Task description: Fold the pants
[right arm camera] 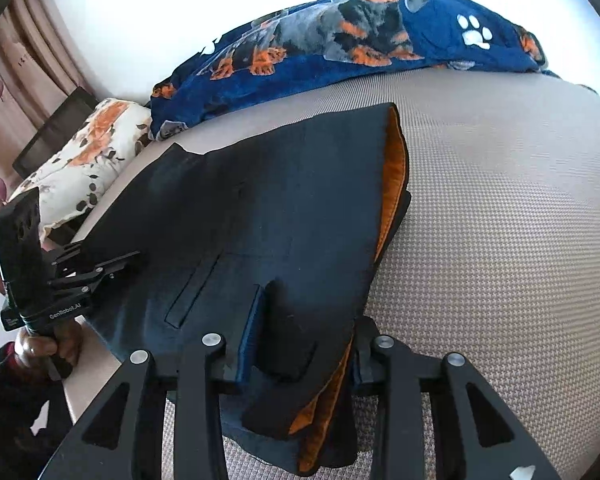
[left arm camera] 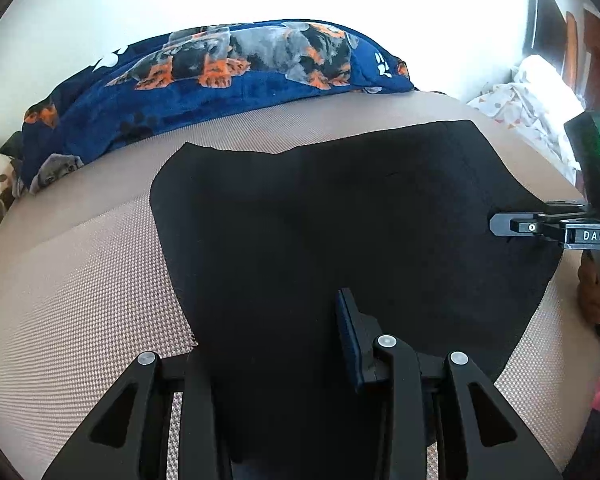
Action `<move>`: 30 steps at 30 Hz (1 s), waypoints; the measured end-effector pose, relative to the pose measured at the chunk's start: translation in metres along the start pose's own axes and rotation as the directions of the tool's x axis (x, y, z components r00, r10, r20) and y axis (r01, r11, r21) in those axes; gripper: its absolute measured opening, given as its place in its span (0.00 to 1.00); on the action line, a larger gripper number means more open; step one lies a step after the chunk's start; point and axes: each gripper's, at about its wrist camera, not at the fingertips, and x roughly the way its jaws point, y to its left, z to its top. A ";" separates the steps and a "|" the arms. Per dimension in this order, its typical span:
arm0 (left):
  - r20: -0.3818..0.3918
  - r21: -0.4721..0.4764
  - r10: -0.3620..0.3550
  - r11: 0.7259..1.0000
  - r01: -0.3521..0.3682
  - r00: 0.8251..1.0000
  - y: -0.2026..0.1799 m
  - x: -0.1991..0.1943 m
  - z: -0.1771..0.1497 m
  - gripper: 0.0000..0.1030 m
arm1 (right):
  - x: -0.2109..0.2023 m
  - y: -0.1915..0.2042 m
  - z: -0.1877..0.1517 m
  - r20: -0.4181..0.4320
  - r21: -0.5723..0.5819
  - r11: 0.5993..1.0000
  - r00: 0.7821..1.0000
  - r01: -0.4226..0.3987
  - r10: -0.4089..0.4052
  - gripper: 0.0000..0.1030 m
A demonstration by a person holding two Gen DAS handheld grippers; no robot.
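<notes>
Dark pants (left arm camera: 320, 208) lie spread on a beige mattress (left arm camera: 80, 272). In the right wrist view the pants (right arm camera: 260, 200) show an orange lining along the waistband edge. My left gripper (left arm camera: 276, 320) is shut on the near edge of the cloth; one blue pad (left arm camera: 348, 332) shows and the other finger is hidden under the fabric. My right gripper (right arm camera: 308, 312) is shut on the thick folded waistband, which bunches between its pads. Each gripper also shows in the other's view: the right gripper (left arm camera: 500, 226) at the pants' right edge, the left gripper (right arm camera: 128, 260) at their left edge.
A blue blanket (left arm camera: 220, 80) printed with dogs lies along the far side of the mattress. A floral pillow (right arm camera: 84, 160) sits at the far left, with a curtain (right arm camera: 16, 80) behind it. White patterned bedding (left arm camera: 528, 108) lies at the far right. A hand (right arm camera: 40, 346) holds the left gripper's handle.
</notes>
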 end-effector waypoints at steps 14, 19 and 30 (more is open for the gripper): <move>0.004 0.038 0.059 0.998 -0.059 0.998 -0.008 0.000 0.000 0.37 | -0.002 0.009 -0.002 0.023 -0.036 0.998 0.998 0.051 -0.050 0.31; 0.005 0.043 0.062 0.997 -0.062 0.998 -0.009 -0.001 0.001 0.37 | -0.002 0.010 -0.003 0.024 -0.039 0.998 0.998 0.057 -0.056 0.31; 0.004 0.041 0.058 0.997 -0.058 0.998 -0.009 0.000 -0.001 0.36 | -0.004 0.010 -0.002 0.030 -0.006 0.999 0.999 0.042 -0.042 0.31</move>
